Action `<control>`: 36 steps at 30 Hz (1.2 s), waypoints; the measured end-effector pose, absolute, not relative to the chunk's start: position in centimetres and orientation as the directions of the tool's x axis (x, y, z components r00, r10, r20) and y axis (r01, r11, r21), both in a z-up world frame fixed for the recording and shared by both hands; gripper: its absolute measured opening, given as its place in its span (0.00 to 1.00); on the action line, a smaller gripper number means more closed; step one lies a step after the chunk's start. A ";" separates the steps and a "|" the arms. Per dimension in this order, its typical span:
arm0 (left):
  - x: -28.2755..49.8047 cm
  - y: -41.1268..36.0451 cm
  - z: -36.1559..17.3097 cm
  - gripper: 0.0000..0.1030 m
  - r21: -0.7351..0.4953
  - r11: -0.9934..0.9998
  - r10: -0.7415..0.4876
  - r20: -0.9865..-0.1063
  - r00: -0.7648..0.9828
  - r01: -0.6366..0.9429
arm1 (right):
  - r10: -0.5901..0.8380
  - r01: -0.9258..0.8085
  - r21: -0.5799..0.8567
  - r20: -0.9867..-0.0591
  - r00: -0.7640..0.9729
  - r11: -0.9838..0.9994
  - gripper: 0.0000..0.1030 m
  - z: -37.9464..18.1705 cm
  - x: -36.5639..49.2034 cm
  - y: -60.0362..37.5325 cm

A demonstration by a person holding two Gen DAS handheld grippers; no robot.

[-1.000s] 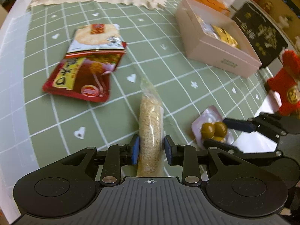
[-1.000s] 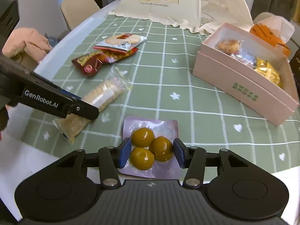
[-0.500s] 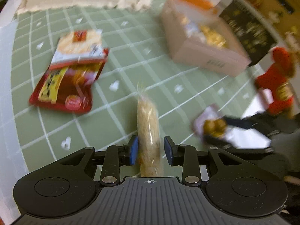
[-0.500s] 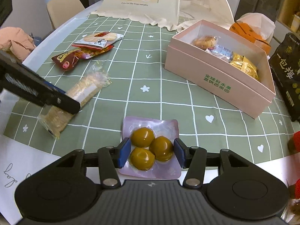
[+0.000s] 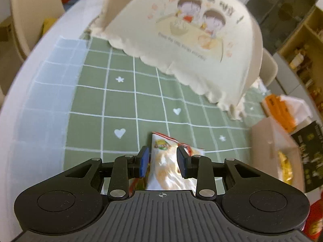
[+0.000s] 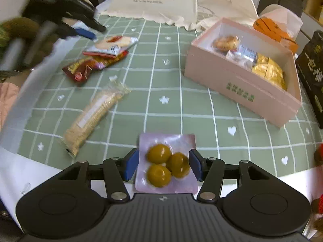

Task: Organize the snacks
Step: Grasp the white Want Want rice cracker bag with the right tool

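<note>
**Left tongs switch packets, right tongs let go**

The step in hand looks like choosing the next snack for the pink box [image 6: 242, 88]. The left tongs [image 5: 163, 162] hover over the white cracker packet [image 5: 171, 161], which lies on the green cloth [image 5: 121, 100] between the 2 blue pads; the pads stand apart, not pressing it. The right tongs [image 6: 164, 166] are opening around the pouch of 3 olives [image 6: 165, 161], which lies flat between the pads, untouched.

The next move, I judge, calls for lowering the left tongs, closing on the cracker packet and carrying it to the box, off to their right.

1 second ago the left tongs straddled the sesame bar [image 6: 94, 117]; now the bar lies alone, well left of the right tongs. The right pads sat closer to the pouch then.
</note>
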State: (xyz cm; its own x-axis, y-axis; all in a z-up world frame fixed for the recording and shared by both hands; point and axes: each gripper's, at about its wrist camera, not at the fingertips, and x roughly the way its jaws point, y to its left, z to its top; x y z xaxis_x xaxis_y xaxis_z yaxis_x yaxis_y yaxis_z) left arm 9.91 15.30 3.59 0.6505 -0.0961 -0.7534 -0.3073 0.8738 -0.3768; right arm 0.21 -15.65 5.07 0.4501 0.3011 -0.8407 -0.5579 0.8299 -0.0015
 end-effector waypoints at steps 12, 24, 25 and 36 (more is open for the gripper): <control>3.8 7.5 1.7 0.25 -0.384 0.921 -0.358 -0.766 0.534 0.067 | 0.385 -0.522 0.084 -0.775 0.501 0.849 0.62 7.5 4.4 -12.1; -1.5 11.0 3.7 0.25 -0.431 0.900 -0.326 -0.759 0.563 -0.060 | 0.411 -0.637 0.048 -0.801 0.436 0.769 0.68 4.6 11.7 -4.5; -1.8 10.8 3.9 0.25 -0.432 0.900 -0.331 -0.759 0.561 -0.053 | 0.402 -0.634 0.055 -0.815 0.418 0.771 0.71 4.0 12.0 -4.3; -2.0 4.3 3.9 0.26 -0.283 0.952 -0.305 -0.821 0.482 0.120 | 0.444 -0.597 0.120 -0.785 0.433 0.794 0.34 6.3 9.7 -8.3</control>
State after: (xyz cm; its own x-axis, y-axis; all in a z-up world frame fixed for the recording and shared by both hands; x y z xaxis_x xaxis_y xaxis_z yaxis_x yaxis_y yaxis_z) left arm -1.97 4.31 3.87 0.4822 -0.3048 -0.8213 0.1197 0.9516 -0.2829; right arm 9.74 -8.30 6.25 0.4330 0.4437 -0.7846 -0.5966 0.7936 0.1196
